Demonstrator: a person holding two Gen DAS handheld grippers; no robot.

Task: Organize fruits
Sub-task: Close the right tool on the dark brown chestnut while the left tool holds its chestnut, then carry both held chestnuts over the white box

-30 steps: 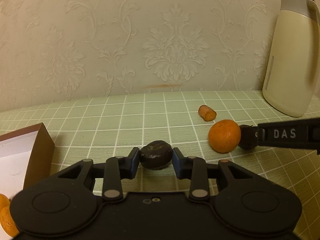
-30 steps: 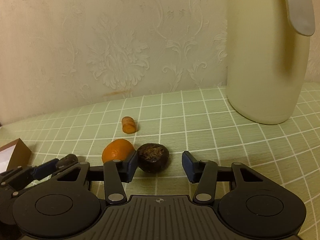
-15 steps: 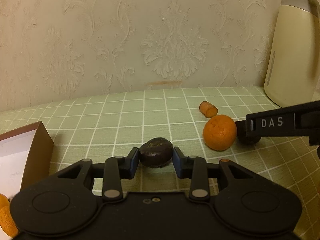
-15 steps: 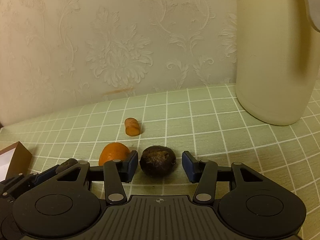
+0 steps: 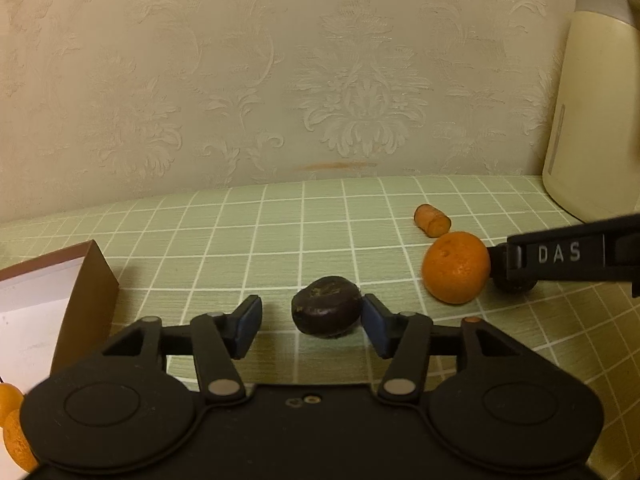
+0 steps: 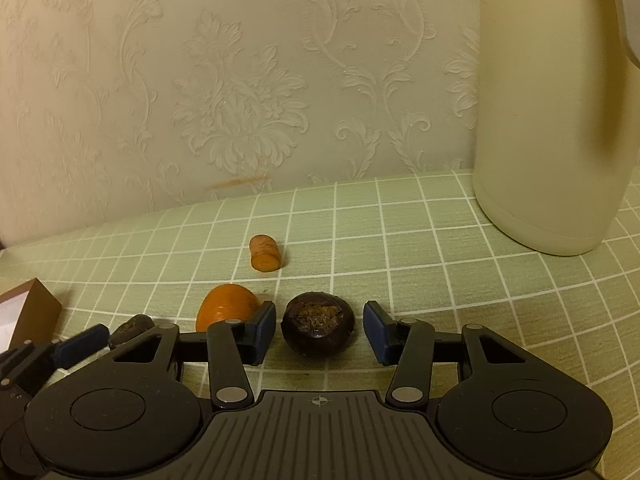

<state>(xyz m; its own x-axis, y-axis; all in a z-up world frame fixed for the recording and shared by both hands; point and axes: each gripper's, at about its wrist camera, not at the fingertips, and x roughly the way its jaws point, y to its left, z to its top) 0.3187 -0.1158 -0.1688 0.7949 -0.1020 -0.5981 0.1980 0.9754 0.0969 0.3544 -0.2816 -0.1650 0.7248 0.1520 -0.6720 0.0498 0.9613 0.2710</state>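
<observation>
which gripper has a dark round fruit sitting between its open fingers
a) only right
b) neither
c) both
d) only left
c) The left gripper is open around one dark fruit on the table, and the right gripper is open around another dark fruit.

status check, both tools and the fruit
Left tool open around a dark fruit. Right tool open around another dark fruit. Orange close between them.

Green white-gridded tablecloth (image 5: pixel 280 240), orange mandarin (image 5: pixel 456 267), dark brown fruit (image 5: pixel 326 311), cream jug (image 6: pixel 552 120)
</observation>
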